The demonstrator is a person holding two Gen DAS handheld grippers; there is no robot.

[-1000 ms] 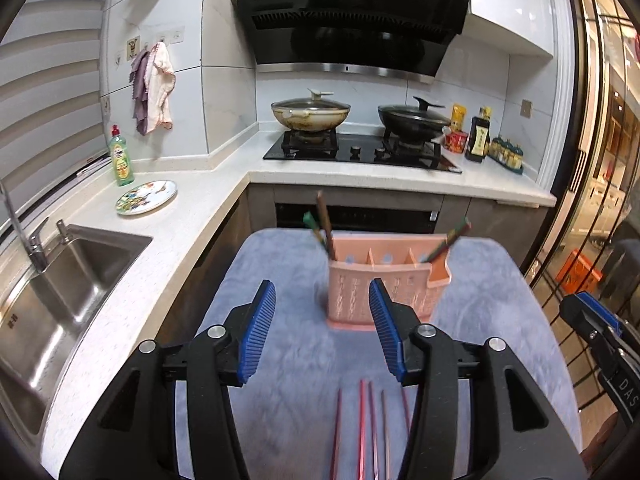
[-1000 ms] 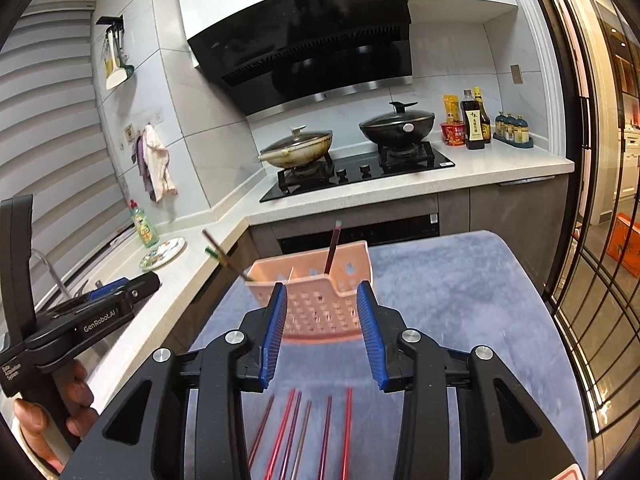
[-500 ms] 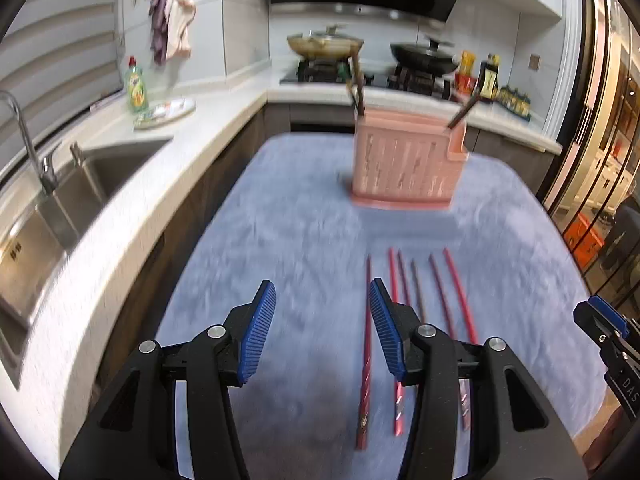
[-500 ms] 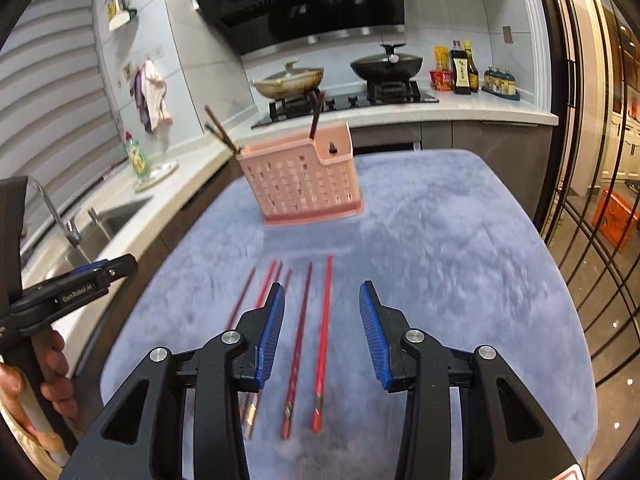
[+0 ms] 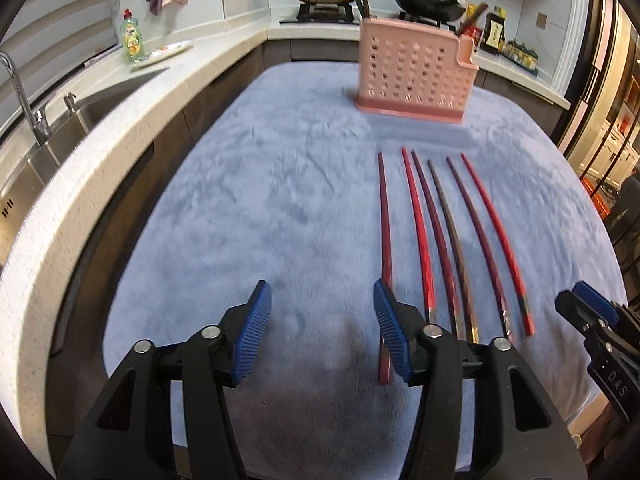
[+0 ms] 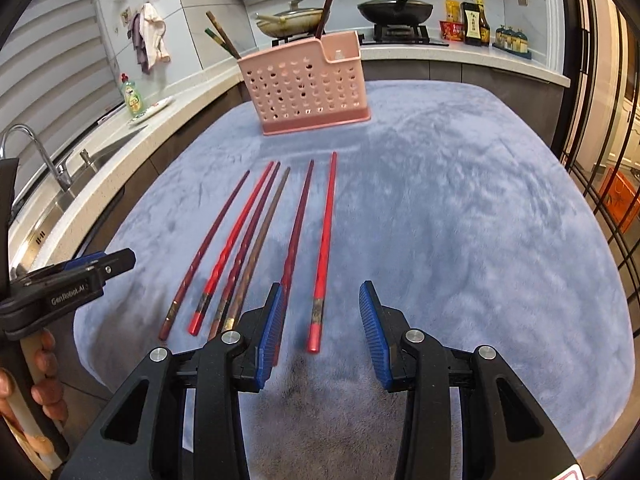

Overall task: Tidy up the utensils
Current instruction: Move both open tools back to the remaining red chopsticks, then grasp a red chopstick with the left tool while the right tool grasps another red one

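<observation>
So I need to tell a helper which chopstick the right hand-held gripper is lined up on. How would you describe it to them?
Start at the pink perforated plastic utensil basket standing on the blue-grey fleece mat; six chopsticks lie in a row in front of it. Take the bright red chopstick at the row's right end. It lies apart from the rest, its butt between the open right hand-held gripper fingers.

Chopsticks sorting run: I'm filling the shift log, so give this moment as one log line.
phase: approach | left gripper: opening, empty | right gripper: open over bright red chopstick | six chopsticks on mat | holder: three inside
</observation>
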